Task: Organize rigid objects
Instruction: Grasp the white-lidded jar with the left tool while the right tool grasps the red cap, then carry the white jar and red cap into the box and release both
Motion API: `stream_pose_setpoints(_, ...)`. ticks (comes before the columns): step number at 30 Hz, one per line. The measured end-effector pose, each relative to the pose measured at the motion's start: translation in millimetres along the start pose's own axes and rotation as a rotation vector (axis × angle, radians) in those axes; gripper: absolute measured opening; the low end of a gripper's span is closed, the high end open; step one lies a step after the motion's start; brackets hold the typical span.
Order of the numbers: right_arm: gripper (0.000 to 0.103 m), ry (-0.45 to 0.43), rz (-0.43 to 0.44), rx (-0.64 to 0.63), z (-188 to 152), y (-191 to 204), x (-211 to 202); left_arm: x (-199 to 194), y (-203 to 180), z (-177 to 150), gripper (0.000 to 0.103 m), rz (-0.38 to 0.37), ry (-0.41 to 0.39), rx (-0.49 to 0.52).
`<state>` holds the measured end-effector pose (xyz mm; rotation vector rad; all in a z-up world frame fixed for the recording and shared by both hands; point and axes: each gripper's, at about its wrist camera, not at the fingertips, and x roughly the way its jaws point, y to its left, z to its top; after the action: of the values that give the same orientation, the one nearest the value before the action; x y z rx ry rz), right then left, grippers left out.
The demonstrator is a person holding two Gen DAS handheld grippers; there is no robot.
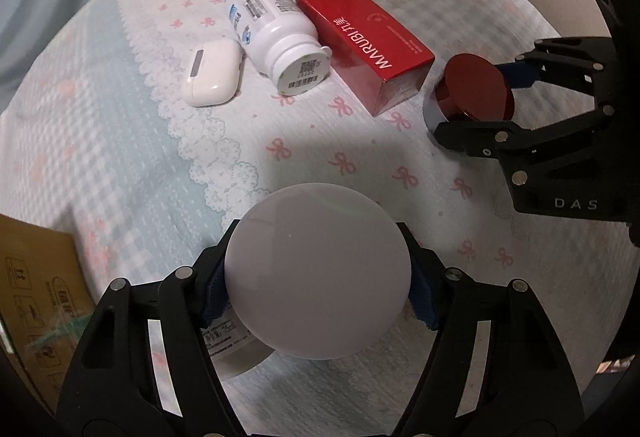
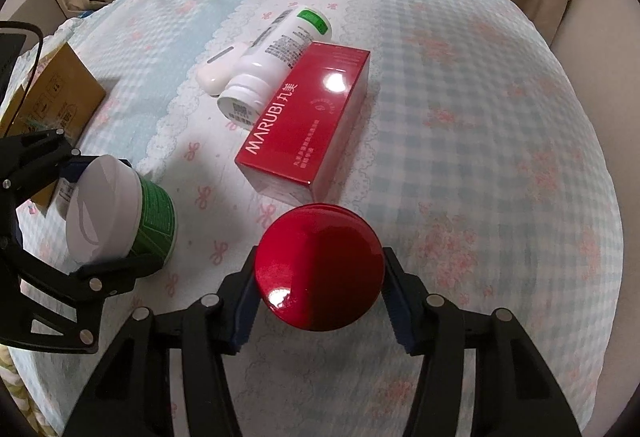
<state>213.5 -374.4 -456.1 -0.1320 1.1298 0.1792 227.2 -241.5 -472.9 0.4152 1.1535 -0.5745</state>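
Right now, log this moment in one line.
left tool: shut on white-lidded green jar | right tool: shut on red-lidded round jar

The glossy red rectangular carton (image 2: 308, 121) reads "MARUBI" with the characters "丸美"; the black right gripper (image 1: 476, 105) body shows "DAS".

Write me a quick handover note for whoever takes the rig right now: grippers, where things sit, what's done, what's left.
Left gripper: shut on the white-lidded green jar, at the row's left.
Right gripper: shut on the red-lidded jar, by the near end of the red MARUBI box.
On the bedspread: earbud case, white bottle on its side and the box lie side by side.
Done: those three lined up.
Left: probably place both jars, release.
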Motion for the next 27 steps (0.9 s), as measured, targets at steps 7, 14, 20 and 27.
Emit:
stream_pose_setpoints(7, 0.051, -0.017, -0.006, 0.008, -2, 1, -17, -16, -2, 5, 0.069, 0.011, -0.027, -0.011)
stream_pose_setpoints(14, 0.051, -0.063, -0.018, 0.021, 4, 3, -52, -51, -7, 11, 0.069, 0.010, -0.072, -0.043)
stream_pose_setpoints(20, 0.051, -0.130, -0.042, 0.043, 14, 9, -111, -110, -4, 17, 0.069, 0.016, -0.132, -0.122)
stream_pose_setpoints(27, 0.051, -0.193, -0.038, 0.061, 27, 26, -195, -196, -2, 11, 0.069, 0.006, -0.187, -0.214)
